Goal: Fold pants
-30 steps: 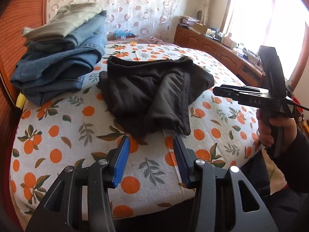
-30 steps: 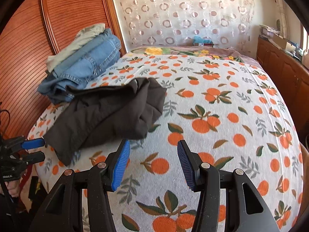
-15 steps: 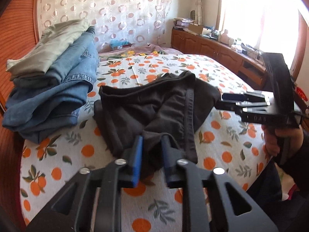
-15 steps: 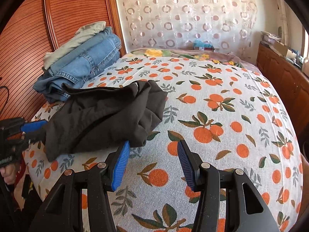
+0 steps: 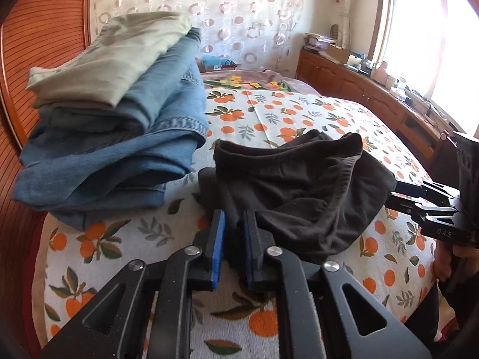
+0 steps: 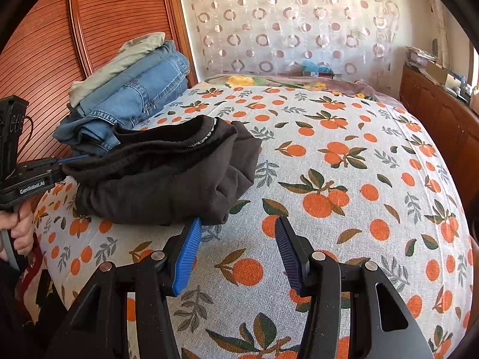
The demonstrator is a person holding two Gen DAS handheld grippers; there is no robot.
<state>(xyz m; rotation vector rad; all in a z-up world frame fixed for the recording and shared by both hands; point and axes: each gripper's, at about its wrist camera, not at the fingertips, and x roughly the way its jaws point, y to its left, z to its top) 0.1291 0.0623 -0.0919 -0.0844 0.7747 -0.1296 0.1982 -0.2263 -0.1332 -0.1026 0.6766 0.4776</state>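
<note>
Dark black pants lie crumpled on the orange-print bedsheet. My left gripper is shut on their near edge, with a bunch of black cloth pinched between the blue pads. In the right wrist view the pants sit left of centre, and the left gripper holds them from the far left. My right gripper stands open just above the sheet, its left pad close to the pants' near corner and nothing between the pads. In the left wrist view the right gripper reaches in behind the pants' right side.
A stack of folded blue jeans topped by a pale green garment rests against the ribbed wooden headboard, just left of the pants. A wooden cabinet with clutter runs under the window. The bedsheet spreads out to the right.
My left gripper moved forward to the pants and shut on their near edge, bunching the cloth up. The right gripper stayed open and drew slightly closer to the pants.
</note>
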